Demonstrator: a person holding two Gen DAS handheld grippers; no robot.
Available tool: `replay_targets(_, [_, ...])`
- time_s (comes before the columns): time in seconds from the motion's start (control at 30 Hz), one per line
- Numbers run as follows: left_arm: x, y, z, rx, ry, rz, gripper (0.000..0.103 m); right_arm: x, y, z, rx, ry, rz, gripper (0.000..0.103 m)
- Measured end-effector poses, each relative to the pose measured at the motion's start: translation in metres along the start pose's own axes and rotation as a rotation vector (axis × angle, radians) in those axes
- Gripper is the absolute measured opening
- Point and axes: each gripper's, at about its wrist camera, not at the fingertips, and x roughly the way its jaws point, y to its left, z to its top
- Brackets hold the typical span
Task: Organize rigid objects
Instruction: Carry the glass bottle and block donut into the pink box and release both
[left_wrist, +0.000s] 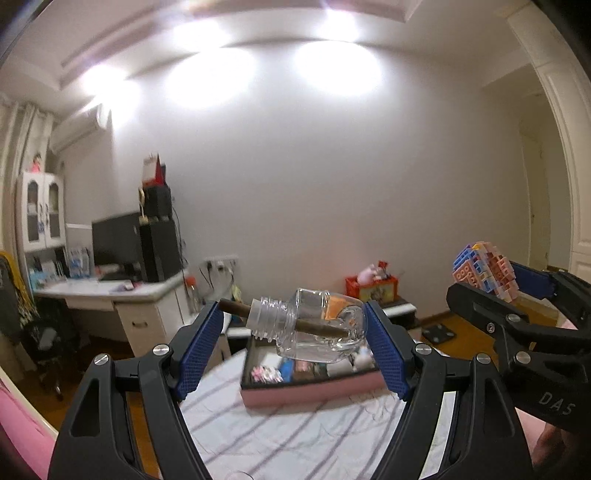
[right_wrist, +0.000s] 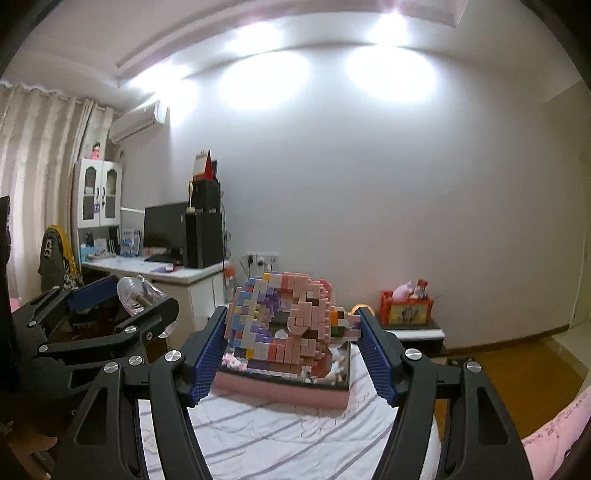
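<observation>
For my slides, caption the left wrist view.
Left hand-held gripper holds a clear glass bottle sideways above a pink storage box.

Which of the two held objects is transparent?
The glass bottle in the left gripper, lying sideways with a brown stick through its neck. The right gripper holds an opaque pastel block model.

Striped bed sheet (left_wrist: 295, 435) under a pink-sided tray (left_wrist: 314, 391).
</observation>
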Motion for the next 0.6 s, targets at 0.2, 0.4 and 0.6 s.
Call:
replay_targets(0.2, [-0.008,0.003,0.013,0.013,-0.06,0.022,0.078,-0.015,0.005,0.014,-0.003,-0.056,0.0,0.069])
replay_targets(0.4, [-0.007,0.002,0.018,0.026,-0.075,0.029,0.078,-0.016,0.003,0.018,-0.009,-0.07,-0.008,0.069])
replay_targets(0.6, [0.002,0.0,0.018,0.034,-0.066,0.031,0.078,-0.009,0.001,0.016,-0.008,-0.063,-0.013,0.069])
